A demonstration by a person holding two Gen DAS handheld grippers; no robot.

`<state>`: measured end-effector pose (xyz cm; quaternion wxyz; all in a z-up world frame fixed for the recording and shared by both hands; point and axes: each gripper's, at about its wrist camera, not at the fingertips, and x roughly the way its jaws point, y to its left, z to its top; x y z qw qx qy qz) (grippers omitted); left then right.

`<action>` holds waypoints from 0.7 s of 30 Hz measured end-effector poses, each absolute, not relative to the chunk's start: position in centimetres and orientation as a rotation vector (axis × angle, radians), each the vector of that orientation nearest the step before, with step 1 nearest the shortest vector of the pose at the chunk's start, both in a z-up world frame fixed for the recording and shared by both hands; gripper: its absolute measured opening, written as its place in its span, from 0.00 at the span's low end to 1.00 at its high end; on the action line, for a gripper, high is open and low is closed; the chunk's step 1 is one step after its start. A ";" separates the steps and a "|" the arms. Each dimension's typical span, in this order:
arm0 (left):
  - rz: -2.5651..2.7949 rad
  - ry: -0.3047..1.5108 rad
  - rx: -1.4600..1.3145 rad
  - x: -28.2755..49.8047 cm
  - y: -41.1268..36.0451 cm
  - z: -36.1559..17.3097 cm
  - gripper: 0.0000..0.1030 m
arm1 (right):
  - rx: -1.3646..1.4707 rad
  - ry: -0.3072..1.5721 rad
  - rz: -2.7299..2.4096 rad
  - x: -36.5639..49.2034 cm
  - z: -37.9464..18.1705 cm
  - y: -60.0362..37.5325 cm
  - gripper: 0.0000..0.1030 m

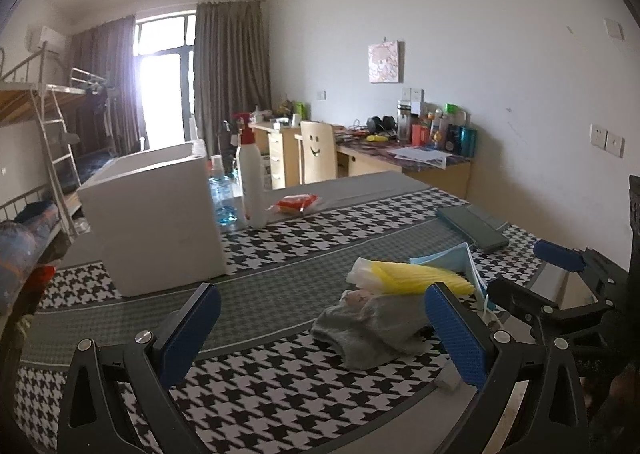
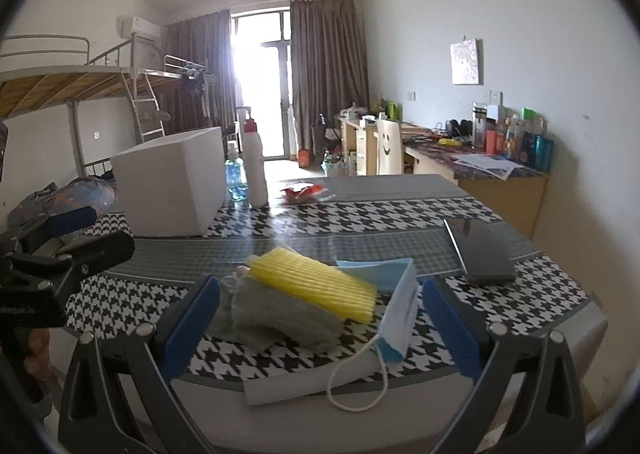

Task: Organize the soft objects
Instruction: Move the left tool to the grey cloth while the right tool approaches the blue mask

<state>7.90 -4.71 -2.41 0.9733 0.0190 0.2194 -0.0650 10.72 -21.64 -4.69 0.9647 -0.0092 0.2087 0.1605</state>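
A white box [image 1: 160,214] stands ahead-left of the left gripper [image 1: 320,334], its inside hidden. Both the left and the right gripper [image 2: 320,328] hang wide open, holding nothing. Just ahead of the right gripper lie one grey cloth [image 2: 276,318], one yellow sponge [image 2: 316,282] and one face mask [image 2: 400,310], its loop overhanging the table [image 2: 360,210].

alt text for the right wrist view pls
The open right gripper faces a small pile at the near edge of a houndstooth table: a yellow ribbed sponge on a grey cloth, with a blue face mask beside it. Behind stand a white box, a spray bottle and a phone.
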 end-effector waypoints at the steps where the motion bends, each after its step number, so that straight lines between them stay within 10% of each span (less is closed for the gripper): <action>1: -0.133 0.445 0.044 8.1 -4.9 -2.4 0.99 | -0.017 0.427 0.322 10.9 -4.7 -21.8 0.99; 21: -0.241 0.533 0.085 11.1 -7.4 -4.5 0.99 | -0.015 0.494 0.270 13.5 -6.1 -23.6 0.99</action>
